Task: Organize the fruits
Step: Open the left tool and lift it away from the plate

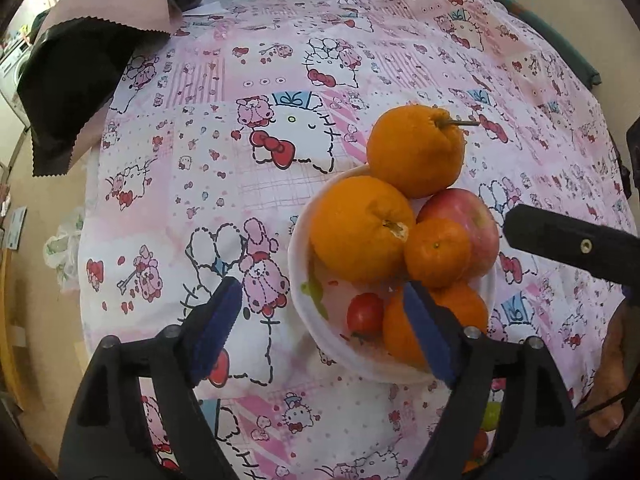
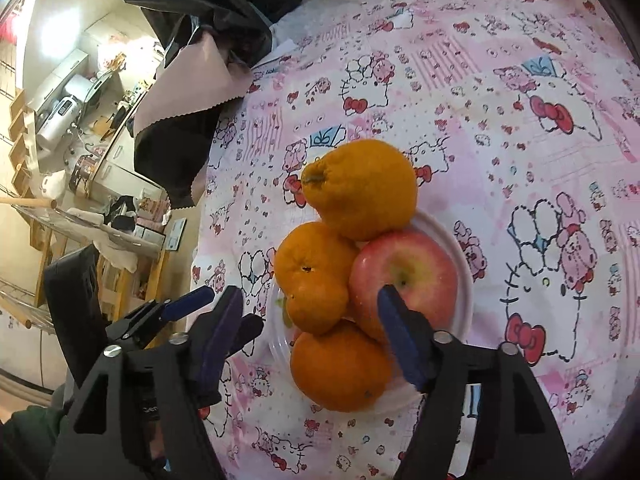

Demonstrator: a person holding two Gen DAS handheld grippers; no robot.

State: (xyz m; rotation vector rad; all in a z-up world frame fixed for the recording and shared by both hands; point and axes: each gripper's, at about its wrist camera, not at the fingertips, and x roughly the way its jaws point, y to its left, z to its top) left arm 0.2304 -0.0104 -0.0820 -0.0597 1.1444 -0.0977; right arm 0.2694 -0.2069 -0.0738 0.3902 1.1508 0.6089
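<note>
A white plate (image 1: 299,264) on the pink cartoon tablecloth carries a heap of fruit: a stemmed orange (image 1: 416,152) at the far side, a large orange (image 1: 360,228), a small mandarin (image 1: 438,252), a red apple (image 1: 480,216), a cherry tomato (image 1: 365,314) and a low orange (image 1: 460,308). My left gripper (image 1: 323,286) hovers open over the plate's near left rim, with nothing between its pads. In the right wrist view my right gripper (image 2: 311,293) stands open above the mandarin (image 2: 312,276), apple (image 2: 404,264) and nearest orange (image 2: 340,368), gripping none.
A black and pink bag (image 1: 80,80) lies at the table's far left corner (image 2: 192,80). The table edge drops off on the left, with shelves and kitchen clutter (image 2: 72,120) beyond. A hand (image 1: 612,360) shows at the lower right.
</note>
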